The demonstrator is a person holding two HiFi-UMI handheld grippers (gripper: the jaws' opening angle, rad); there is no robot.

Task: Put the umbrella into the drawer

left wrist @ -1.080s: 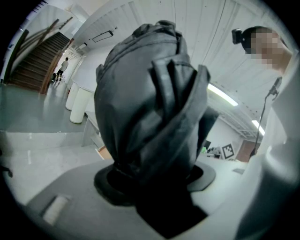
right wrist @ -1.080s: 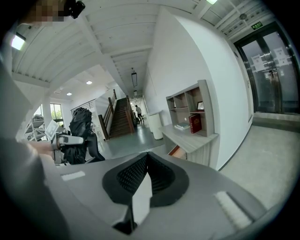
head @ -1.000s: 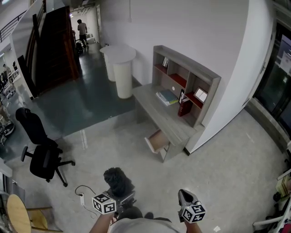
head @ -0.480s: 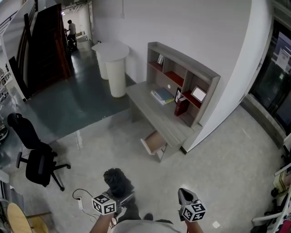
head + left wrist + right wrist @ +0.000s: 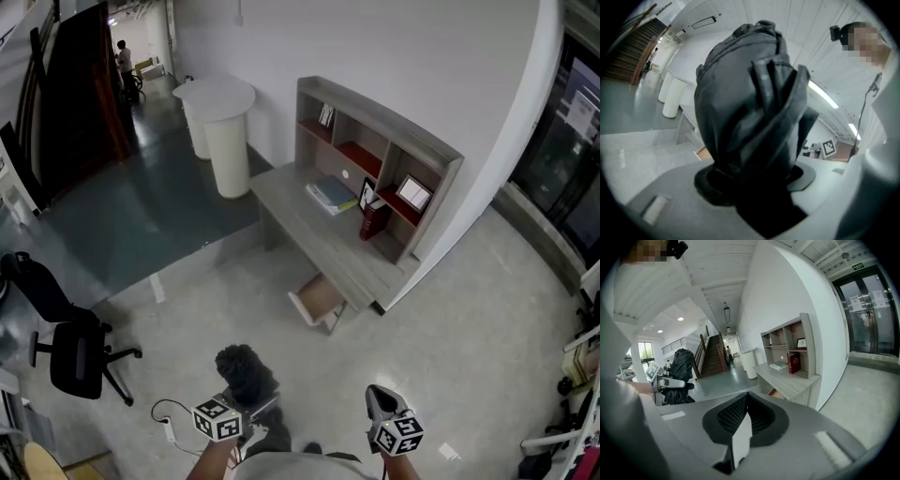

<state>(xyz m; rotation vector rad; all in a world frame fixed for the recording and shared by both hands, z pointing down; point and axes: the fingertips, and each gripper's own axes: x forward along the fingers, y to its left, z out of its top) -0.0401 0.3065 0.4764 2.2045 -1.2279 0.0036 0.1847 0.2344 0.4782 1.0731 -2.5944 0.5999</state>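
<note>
A folded black umbrella (image 5: 244, 373) stands up from my left gripper (image 5: 246, 400), whose jaws are shut on its lower end; it fills the left gripper view (image 5: 750, 108). In the right gripper view the umbrella (image 5: 682, 366) shows at the left. My right gripper (image 5: 382, 403) is shut with nothing in it, its pads (image 5: 740, 416) meeting. Ahead, the grey desk (image 5: 309, 230) has an open drawer (image 5: 317, 298) under its near end, also seen as a wooden box (image 5: 776, 393) in the right gripper view. Both grippers are still some way short of the desk.
A shelf unit (image 5: 384, 155) with books and frames sits on the desk against the white wall. A white round stand (image 5: 217, 122) is left of the desk. A black office chair (image 5: 66, 342) and a floor cable (image 5: 169, 420) lie at the left. Glass doors (image 5: 562, 141) are at the right.
The desk and drawer have drawn nearer and shifted slightly as I moved forward. Both grippers keep the same pose, the left still holding the umbrella.
</note>
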